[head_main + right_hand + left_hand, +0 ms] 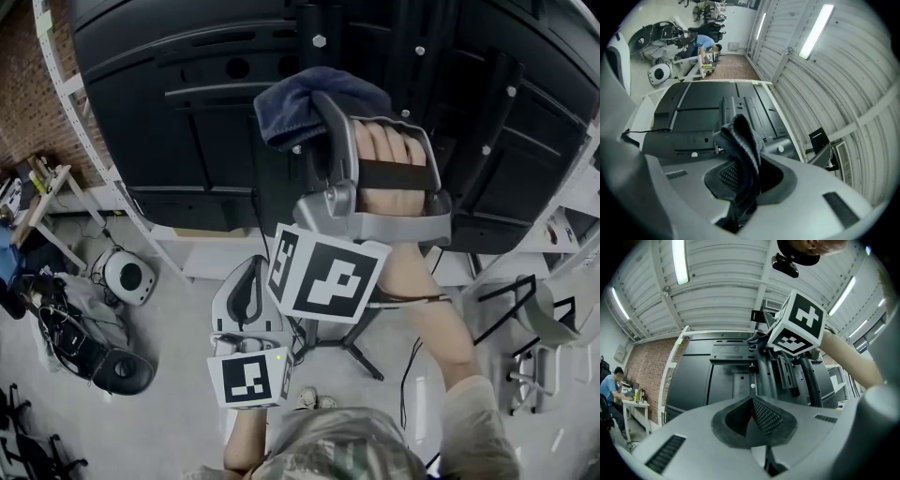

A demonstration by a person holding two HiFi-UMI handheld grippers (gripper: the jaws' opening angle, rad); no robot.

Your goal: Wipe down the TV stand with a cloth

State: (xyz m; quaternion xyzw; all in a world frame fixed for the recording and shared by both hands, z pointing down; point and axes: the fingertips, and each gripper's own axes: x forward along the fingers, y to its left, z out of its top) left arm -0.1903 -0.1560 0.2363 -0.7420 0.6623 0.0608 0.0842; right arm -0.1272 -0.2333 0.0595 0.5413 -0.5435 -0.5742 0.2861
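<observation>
The black back of a TV (pixel 187 112) on its dark stand column (pixel 412 56) fills the top of the head view. My right gripper (pixel 314 127) is raised against it, shut on a dark blue cloth (pixel 300 103) that bunches over its fingertips. In the right gripper view the cloth (pixel 740 150) stands up between the jaws of the right gripper (pixel 740 176), hiding the pads. My left gripper (pixel 251 281) hangs lower, near the stand's legs (pixel 356 347). The left gripper view shows the left gripper (pixel 752 413) with its pads pressed together and nothing between them, pointing at the column (pixel 764 376).
A white shelf frame (pixel 75 103) runs along the TV's left side, with a brick wall (pixel 28 84) behind. On the floor sit a round white device (pixel 127 277), dark bags (pixel 103 361) and a black-framed chair (pixel 525 319). A person (pixel 611 380) sits at a desk far left.
</observation>
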